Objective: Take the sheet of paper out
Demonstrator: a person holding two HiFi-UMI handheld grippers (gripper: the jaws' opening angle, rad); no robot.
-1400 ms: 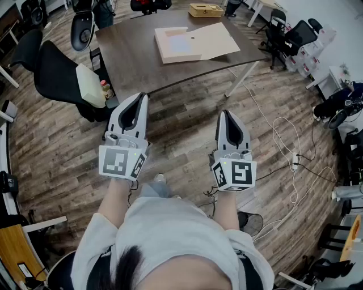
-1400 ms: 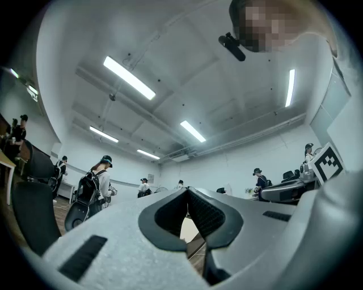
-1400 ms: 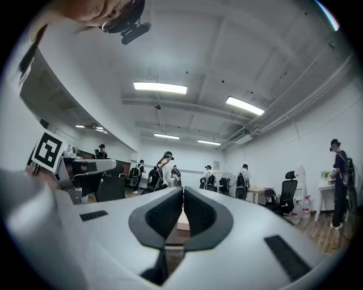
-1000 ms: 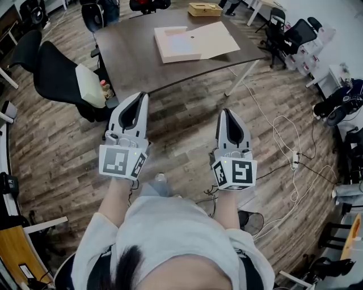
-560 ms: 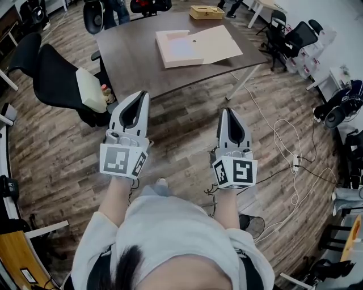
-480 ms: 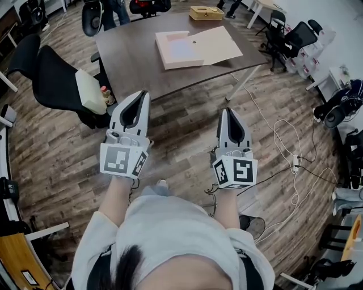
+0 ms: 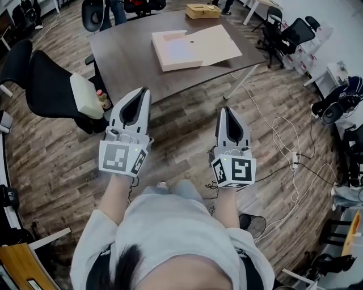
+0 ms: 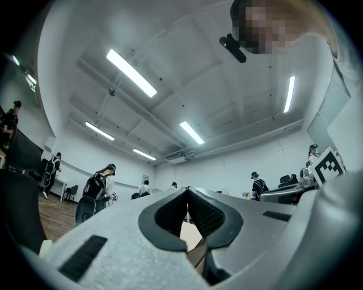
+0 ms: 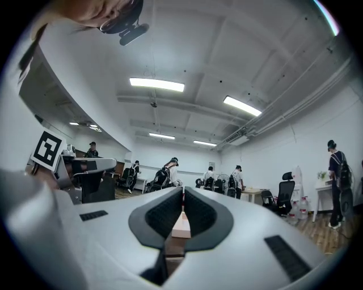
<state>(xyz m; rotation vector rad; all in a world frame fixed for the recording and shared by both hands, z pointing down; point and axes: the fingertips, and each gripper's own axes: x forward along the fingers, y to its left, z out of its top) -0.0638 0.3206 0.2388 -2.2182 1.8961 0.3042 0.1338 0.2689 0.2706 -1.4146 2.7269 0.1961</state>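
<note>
A flat beige box [image 7: 195, 46] lies on the dark brown table [image 7: 125, 51], its flap folded open to the right. A pale sheet of paper [image 7: 180, 48] rests inside its left half. My left gripper [image 7: 142, 91] hovers over the wooden floor just short of the table's near edge, jaws shut and empty. My right gripper [image 7: 225, 110] is level with it, further right, also shut on nothing. In the left gripper view the left gripper [image 8: 187, 190] points at the box [image 8: 189, 233]. The right gripper [image 9: 182, 190] has the box [image 9: 180, 225] ahead of it too.
A black office chair with a cream cushion [image 7: 84, 96] stands left of the table corner. A small wooden box [image 7: 202, 10] sits at the table's far edge. White cables [image 7: 283, 148] trail over the floor on the right. More chairs [image 7: 283, 31] and several people stand beyond.
Both grippers have come a little closer to the table, staying side by side and shut. The chair has slid left in the head view.
</note>
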